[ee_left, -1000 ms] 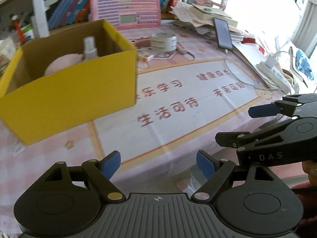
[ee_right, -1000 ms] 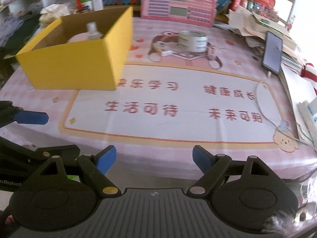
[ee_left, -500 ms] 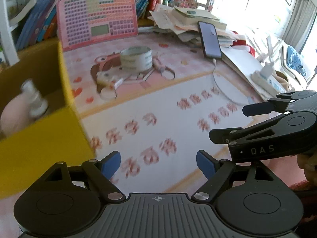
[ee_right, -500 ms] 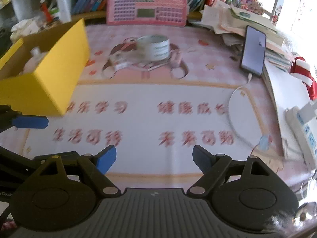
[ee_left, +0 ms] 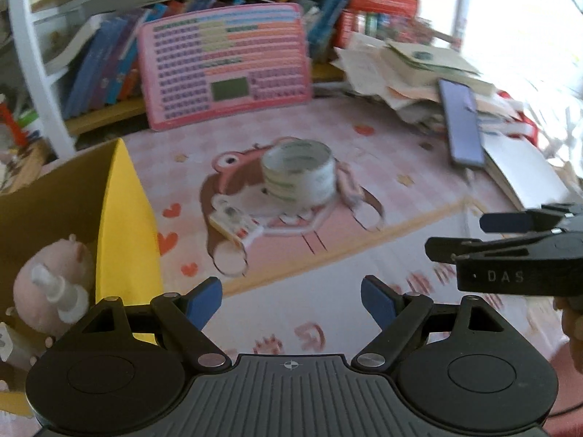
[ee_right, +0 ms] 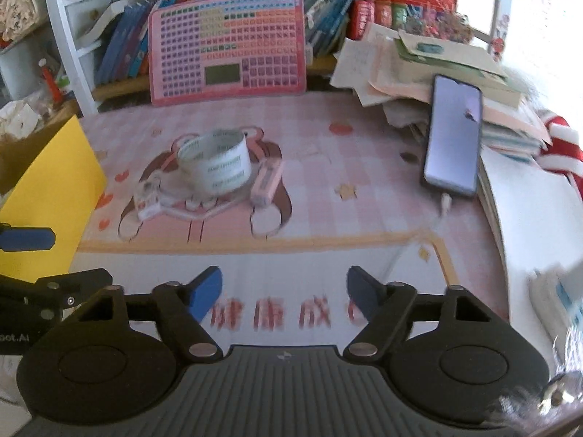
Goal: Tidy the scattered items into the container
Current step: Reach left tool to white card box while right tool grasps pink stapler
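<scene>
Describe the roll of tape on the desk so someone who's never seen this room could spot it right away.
Find the pink keyboard-like board propped against the bookshelf; in front of it, the desk mat shows a brown cartoon animal. The roll of tape stands on that animal, a wide pale ring with green lettering. It is the only round, hollow thing there, taller than the flat white item and pink item beside it.

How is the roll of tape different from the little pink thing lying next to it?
The roll of tape is round, hollow and whitish with green print; the little pink thing is long, narrow and pale pink. The tape stands taller, resting on its flat side, while the pink thing lies low and flat on the mat. Both sit out on the pink cartoon mat, outside the yellow box.
</scene>
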A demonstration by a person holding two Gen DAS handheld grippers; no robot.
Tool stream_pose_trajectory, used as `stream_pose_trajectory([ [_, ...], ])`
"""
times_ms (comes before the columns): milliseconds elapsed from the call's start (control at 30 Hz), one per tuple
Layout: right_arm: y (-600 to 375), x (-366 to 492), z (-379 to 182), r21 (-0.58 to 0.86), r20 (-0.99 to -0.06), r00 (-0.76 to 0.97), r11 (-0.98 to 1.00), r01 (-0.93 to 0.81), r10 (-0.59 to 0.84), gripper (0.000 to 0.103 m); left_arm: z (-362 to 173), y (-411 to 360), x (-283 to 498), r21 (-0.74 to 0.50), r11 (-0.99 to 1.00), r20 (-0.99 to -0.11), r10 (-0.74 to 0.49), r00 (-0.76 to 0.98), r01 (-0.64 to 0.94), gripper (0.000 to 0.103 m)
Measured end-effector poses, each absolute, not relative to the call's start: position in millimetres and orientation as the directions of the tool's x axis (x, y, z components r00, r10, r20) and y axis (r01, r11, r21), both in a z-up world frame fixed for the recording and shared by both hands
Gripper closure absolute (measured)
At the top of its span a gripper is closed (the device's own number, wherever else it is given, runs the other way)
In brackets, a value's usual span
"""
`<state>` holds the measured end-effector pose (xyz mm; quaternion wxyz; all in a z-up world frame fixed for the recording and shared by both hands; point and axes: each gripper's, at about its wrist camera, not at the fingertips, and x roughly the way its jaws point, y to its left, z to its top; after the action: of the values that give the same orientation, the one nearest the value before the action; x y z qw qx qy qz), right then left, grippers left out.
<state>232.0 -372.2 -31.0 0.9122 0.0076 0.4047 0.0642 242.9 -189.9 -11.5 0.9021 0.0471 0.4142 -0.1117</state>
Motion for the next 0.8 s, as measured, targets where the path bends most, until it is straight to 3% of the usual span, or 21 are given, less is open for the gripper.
stream_pose_trajectory([
  [133, -375.4, 262.7, -38.1, 0.085, -0.726, 0.668, 0.986, -0.144, 0.160, 0.042, -17.1, -192.5, 263.0, 0.007, 0.989, -0.758, -0.091, 0.646, 0.147, 0.019],
  [267, -376.9, 294.1, -46.7, 0.085, -0.717, 0.675, 0.983, -0.165, 0.175, 0.045, -24.7, -192.4, 283.3, 0.011, 0.998, -0.766, -0.028, 0.642, 0.056, 0.025],
  [500, -375.6, 337.9, -60.5, 0.113, -0.704, 0.684, 0.981, -0.160, 0.192, 0.048, -36.1, -192.8, 313.5, 0.038, 0.999, -0.775, 0.049, 0.631, -0.031, 0.027],
  [667, -367.8, 354.9, -68.4, 0.121, -0.704, 0.679, 0.977, -0.173, 0.208, 0.049, -45.9, -193.7, 333.9, 0.041, 0.996, -0.785, 0.079, 0.614, -0.076, 0.040],
  [800, -358.2, 364.2, -75.0, 0.092, -0.710, 0.673, 0.975, -0.203, 0.207, 0.049, -54.1, -194.0, 346.1, 0.035, 0.993, -0.793, 0.097, 0.602, -0.115, 0.042],
])
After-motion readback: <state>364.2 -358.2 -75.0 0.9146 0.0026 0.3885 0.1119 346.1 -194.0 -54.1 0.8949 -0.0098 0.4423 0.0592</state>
